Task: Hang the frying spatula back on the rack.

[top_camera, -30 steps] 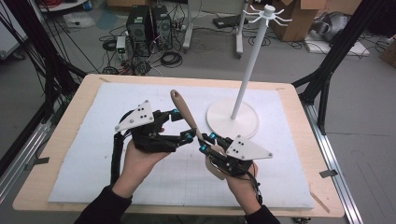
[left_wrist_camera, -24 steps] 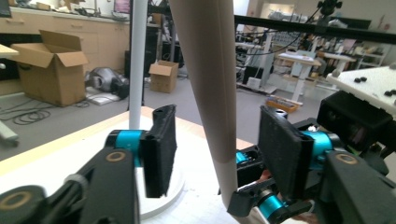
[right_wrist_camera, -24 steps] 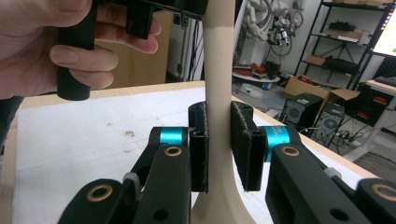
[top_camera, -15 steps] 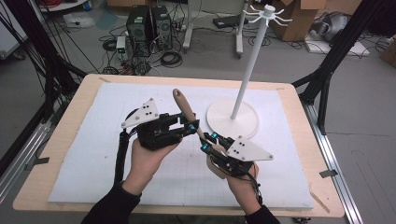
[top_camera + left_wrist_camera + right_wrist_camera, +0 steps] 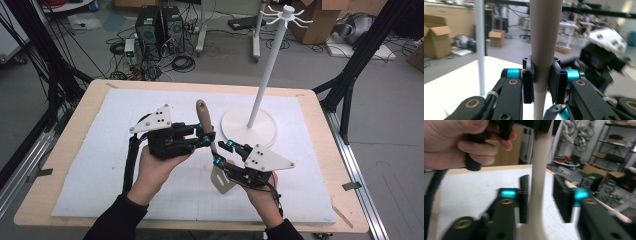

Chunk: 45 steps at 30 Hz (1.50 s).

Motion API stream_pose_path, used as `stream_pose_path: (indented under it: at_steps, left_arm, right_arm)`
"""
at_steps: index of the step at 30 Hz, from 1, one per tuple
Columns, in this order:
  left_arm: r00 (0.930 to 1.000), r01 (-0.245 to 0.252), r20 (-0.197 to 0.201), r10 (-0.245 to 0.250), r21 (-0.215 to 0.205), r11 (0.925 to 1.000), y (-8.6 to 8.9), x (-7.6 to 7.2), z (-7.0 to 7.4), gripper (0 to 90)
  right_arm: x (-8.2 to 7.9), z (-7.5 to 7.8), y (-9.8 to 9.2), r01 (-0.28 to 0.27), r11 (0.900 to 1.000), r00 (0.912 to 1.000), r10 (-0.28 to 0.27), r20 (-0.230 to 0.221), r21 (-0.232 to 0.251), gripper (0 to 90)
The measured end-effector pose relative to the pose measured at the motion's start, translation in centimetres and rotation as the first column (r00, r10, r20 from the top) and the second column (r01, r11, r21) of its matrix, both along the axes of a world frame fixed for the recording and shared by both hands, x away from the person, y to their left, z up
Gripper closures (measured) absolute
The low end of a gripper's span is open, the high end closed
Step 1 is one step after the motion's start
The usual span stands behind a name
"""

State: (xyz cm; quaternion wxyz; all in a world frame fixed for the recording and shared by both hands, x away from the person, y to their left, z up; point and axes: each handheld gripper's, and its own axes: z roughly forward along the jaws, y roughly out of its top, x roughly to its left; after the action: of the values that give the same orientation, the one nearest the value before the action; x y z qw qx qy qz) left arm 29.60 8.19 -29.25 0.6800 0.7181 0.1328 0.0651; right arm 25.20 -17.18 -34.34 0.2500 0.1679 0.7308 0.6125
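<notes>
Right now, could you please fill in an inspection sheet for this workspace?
Surface: wooden table under a white mat.
Job's things: wooden spatula held upright above the mat, handle up, blade low.
Clutter: white hook stand on its round base, right of the spatula.
Grippers: left hand-held gripper clamped on the handle; right hand-held gripper jaws have just been opening, with a gap at one side of the shaft.
Cables: black cable trailing from the left hand-held gripper.
Surroundings: computer towers, floor cables and cardboard boxes.
</notes>
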Motion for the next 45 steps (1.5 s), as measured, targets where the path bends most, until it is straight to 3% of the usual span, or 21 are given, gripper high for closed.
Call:
stream_pose_path:
  at_steps: [3,5,6,7,8,13,18,20,24,28,30,32,33,35,36,37,38,39,43,45]
  left_arm:
    - [0.9984,0.051,0.022,-0.052,0.023,0.9984,0.2,-0.1,0.3,75.7]
    - [0.9941,0.104,0.028,-0.105,0.040,0.9938,0.3,-0.1,0.6,75.8]
    - [0.9905,0.133,0.031,-0.134,0.046,0.9901,0.4,-0.2,0.8,75.8]
    - [0.9856,0.164,0.035,-0.166,0.052,0.9851,0.4,-0.2,0.9,75.8]
    - [0.9805,0.190,0.040,-0.192,0.061,0.9800,0.3,-0.3,1.1,75.8]
    - [0.9511,0.302,0.049,-0.305,0.053,0.9518,0.2,-0.4,1.5,75.8]
    - [0.9234,0.381,0.039,-0.382,0.033,0.9241,0.3,-0.3,1.5,75.8]
    - [0.9157,0.399,0.039,-0.400,0.032,0.9165,0.3,-0.2,1.5,75.8]
    - [0.9080,0.414,0.047,-0.416,0.043,0.9091,0.4,-0.1,1.5,75.8]
    - [0.9005,0.430,0.051,-0.432,0.044,0.9018,0.4,-0.2,1.4,75.7]
    - [0.9006,0.428,0.064,-0.430,0.043,0.9028,0.4,-0.3,1.4,75.8]
    - [0.8994,0.427,0.082,-0.429,0.044,0.9031,0.4,-0.3,1.4,75.6]
    - [0.9004,0.425,0.081,-0.427,0.043,0.9041,0.4,-0.3,1.4,75.5]
    - [0.9029,0.420,0.082,-0.422,0.042,0.9066,0.4,-0.3,1.4,74.8]
    - [0.9058,0.413,0.088,-0.415,0.037,0.9100,0.5,-0.3,1.4,73.8]
    - [0.9149,0.393,0.085,-0.395,0.031,0.9189,0.5,-0.3,1.4,68.3]
    - [0.9261,0.368,0.078,-0.369,0.032,0.9293,0.6,-0.2,1.5,59.7]
    - [0.9312,0.355,0.075,-0.357,0.032,0.9342,0.8,-0.2,1.5,54.2]
    - [0.9437,0.314,0.098,-0.316,0.029,0.9488,1.9,-0.4,1.5,41.2]
    - [0.9493,0.293,0.110,-0.295,0.030,0.9556,2.7,-0.6,1.4,37.5]
  right_arm:
    - [0.2,0.6,-0.7,-0.084,0.996,0.9964,0.084,-0.004,0.016,47.4]
    - [0.5,1.1,-1.2,-0.149,0.988,0.9882,0.150,-0.032,0.032,41.7]
    - [0.7,1.2,-1.4,-0.198,0.979,0.9786,0.200,-0.048,0.038,41.0]
    - [0.9,1.4,-1.4,-0.237,0.971,0.9691,0.239,-0.062,0.039,39.3]
    - [1.0,1.5,-1.5,-0.247,0.968,0.9662,0.249,-0.066,0.038,37.7]
    - [1.1,1.9,-0.9,-0.380,0.924,0.9208,0.381,-0.082,0.033,41.8]
    - [0.9,2.2,0.1,-0.444,0.896,0.8918,0.443,-0.090,0.019,50.8]
    - [1.0,2.2,0.3,-0.459,0.888,0.8838,0.459,-0.091,0.020,54.5]
    - [0.8,2.4,0.4,-0.480,0.877,0.8730,0.480,-0.085,0.023,63.5]
    - [0.8,2.4,0.6,-0.475,0.880,0.8772,0.474,-0.076,0.005,75.1]
    - [0.8,2.4,0.5,-0.478,0.878,0.8746,0.478,-0.083,0.014,76.1]
    - [0.9,2.4,0.5,-0.464,0.886,0.8813,0.464,-0.089,0.023,77.7]
    - [0.9,2.5,0.5,-0.467,0.884,0.8783,0.467,-0.101,0.030,78.1]
    - [1.0,2.5,0.5,-0.457,0.889,0.8827,0.458,-0.107,0.034,78.4]
    - [1.0,2.5,0.5,-0.452,0.891,0.8847,0.453,-0.109,0.034,78.6]
    - [1.0,2.5,0.5,-0.455,0.890,0.8835,0.455,-0.112,0.027,78.7]
    - [1.0,2.5,0.6,-0.445,0.895,0.8895,0.445,-0.105,0.018,78.7]
    - [1.0,2.4,0.5,-0.441,0.897,0.8915,0.440,-0.108,0.016,78.8]
    - [1.2,2.5,0.1,-0.433,0.901,0.8945,0.432,-0.113,0.023,78.7]
    - [1.5,2.6,-0.2,-0.413,0.910,0.9036,0.413,-0.113,0.027,78.7]
